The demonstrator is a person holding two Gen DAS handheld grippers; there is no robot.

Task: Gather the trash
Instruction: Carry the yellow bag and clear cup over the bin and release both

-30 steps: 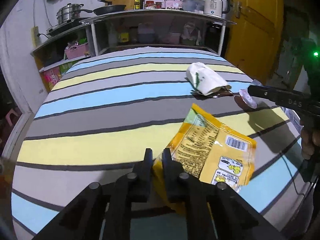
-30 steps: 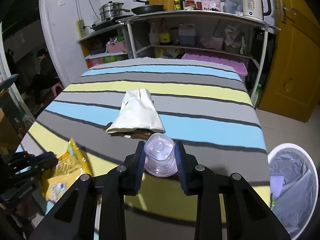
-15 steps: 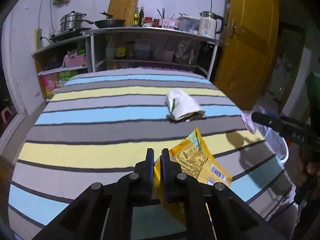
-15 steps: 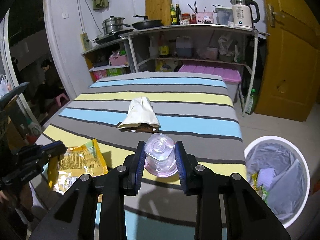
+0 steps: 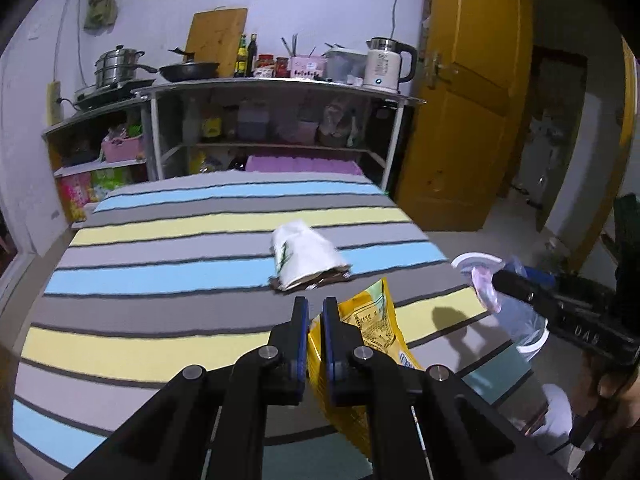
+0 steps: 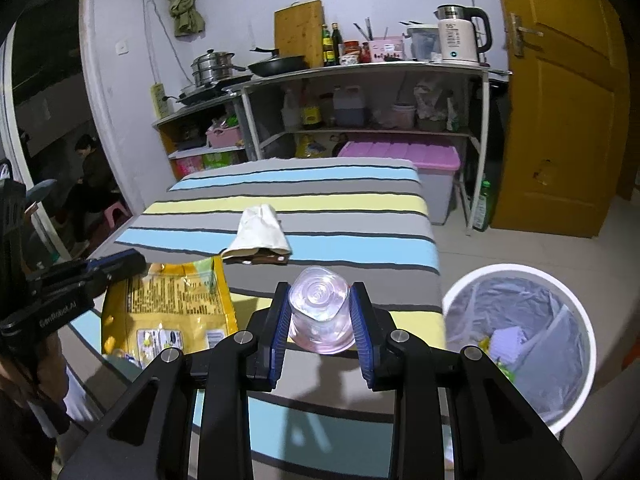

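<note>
My left gripper [image 5: 313,312] is shut on the edge of a yellow snack bag [image 5: 374,322], which hangs off the striped table [image 5: 160,312] beneath it. The same yellow snack bag [image 6: 168,300] shows at the left in the right wrist view, under the left gripper [image 6: 132,260]. My right gripper [image 6: 320,304] is shut on a clear plastic cup [image 6: 320,308], held bottom-forward above the table's near right corner. The right gripper [image 5: 496,278] with the cup [image 5: 482,280] also appears at the right of the left wrist view. A white paper bag [image 5: 304,254] lies mid-table over a brown wrapper.
A white bin [image 6: 520,344] lined with a grey bag stands on the floor right of the table, holding some trash. Kitchen shelves [image 6: 360,92] with pots and a kettle stand behind. A yellow door [image 6: 560,100] is at the right. A person sits in the doorway [image 6: 88,176] far left.
Both grippers rose and drew back toward the table's near right side. The snack bag left the table with the left gripper. The bin has come further into the right wrist view.
</note>
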